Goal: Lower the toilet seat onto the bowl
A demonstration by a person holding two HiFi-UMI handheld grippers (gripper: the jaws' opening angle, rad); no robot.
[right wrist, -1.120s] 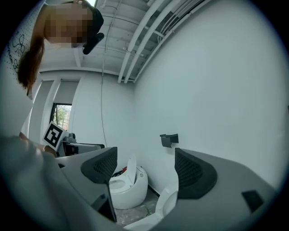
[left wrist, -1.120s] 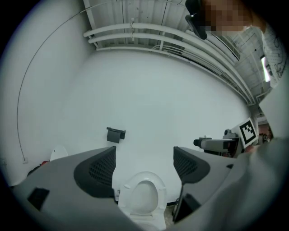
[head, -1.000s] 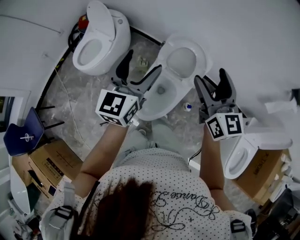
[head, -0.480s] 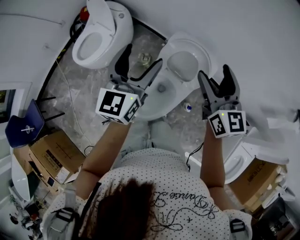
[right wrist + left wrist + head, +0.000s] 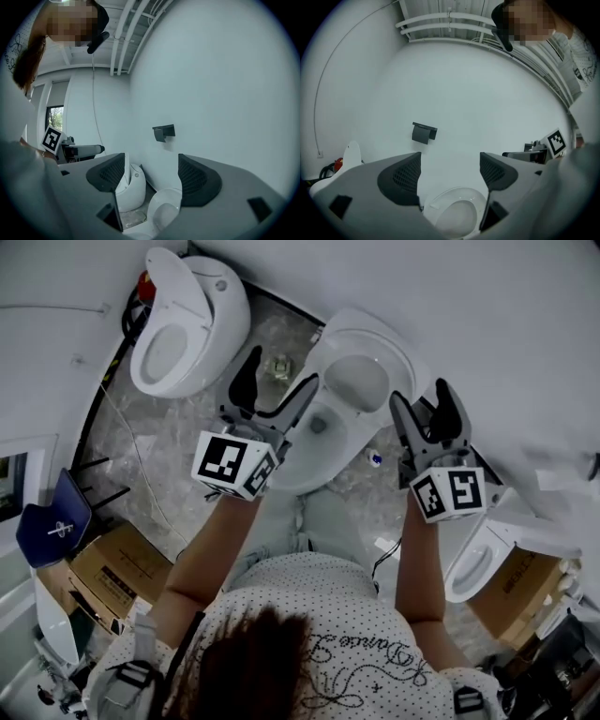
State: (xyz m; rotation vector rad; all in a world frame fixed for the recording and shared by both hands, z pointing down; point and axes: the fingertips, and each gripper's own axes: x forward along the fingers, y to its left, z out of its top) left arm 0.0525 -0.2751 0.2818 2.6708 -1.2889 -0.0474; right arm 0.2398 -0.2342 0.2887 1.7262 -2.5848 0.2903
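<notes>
The middle toilet (image 5: 314, 442) stands against the wall with its white seat (image 5: 361, 345) raised above the bowl. In the left gripper view the seat (image 5: 454, 215) shows low between the jaws, some way off. My left gripper (image 5: 275, 390) hovers open over the bowl's left rim, holding nothing. My right gripper (image 5: 424, 411) is to the right of the seat, apart from it. Its jaws are closing with nothing between them. In the right gripper view the seat (image 5: 164, 208) lies beyond the right gripper (image 5: 152, 177).
A second toilet (image 5: 183, 324) stands at the left and a third (image 5: 473, 559) at the right. A dark paper holder (image 5: 423, 132) hangs on the wall. Cardboard boxes (image 5: 117, 568) and a blue chair (image 5: 52, 526) sit at the lower left. A cable runs over the marbled floor (image 5: 169, 456).
Both grippers have stayed near the middle toilet with only small shifts. The right gripper's jaws look slightly narrower. The head view has swung a little.
</notes>
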